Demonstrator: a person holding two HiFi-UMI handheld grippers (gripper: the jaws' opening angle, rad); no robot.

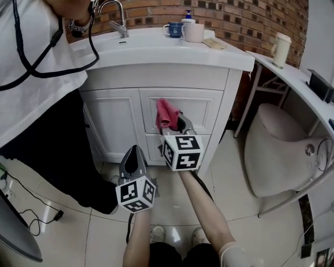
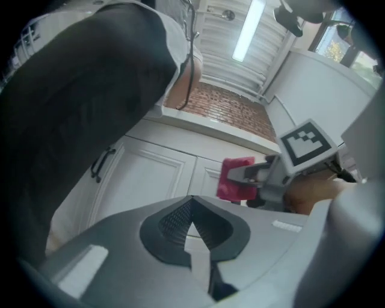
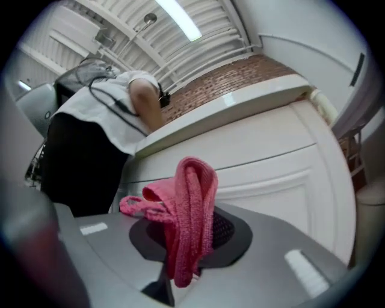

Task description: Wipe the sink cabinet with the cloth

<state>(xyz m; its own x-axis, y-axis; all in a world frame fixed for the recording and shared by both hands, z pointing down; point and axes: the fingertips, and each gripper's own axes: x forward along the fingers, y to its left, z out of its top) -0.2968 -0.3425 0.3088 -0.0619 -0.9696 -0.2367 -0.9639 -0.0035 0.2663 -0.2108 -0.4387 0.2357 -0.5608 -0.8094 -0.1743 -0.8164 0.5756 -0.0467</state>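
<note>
The white sink cabinet (image 1: 120,117) stands before me with two panelled doors. A pink cloth (image 1: 165,113) is bunched up against the right door panel, with my right gripper (image 1: 176,126) shut on it. In the right gripper view the pink cloth (image 3: 189,216) sticks up folded from between the jaws, close to the cabinet front (image 3: 271,174). My left gripper (image 1: 134,159) hangs lower and left, shut with nothing in it, away from the doors. From the left gripper view the cloth (image 2: 234,178) and the right gripper's marker cube (image 2: 307,143) show ahead, with the left gripper (image 2: 194,218) below them.
A person in a white top and dark trousers (image 1: 47,114) leans at the cabinet's left. Tap (image 1: 117,15), mugs (image 1: 193,31) and soap bottle sit on the sink top. A toilet (image 1: 284,151) stands to the right, and a cable (image 1: 31,216) lies on the tiled floor.
</note>
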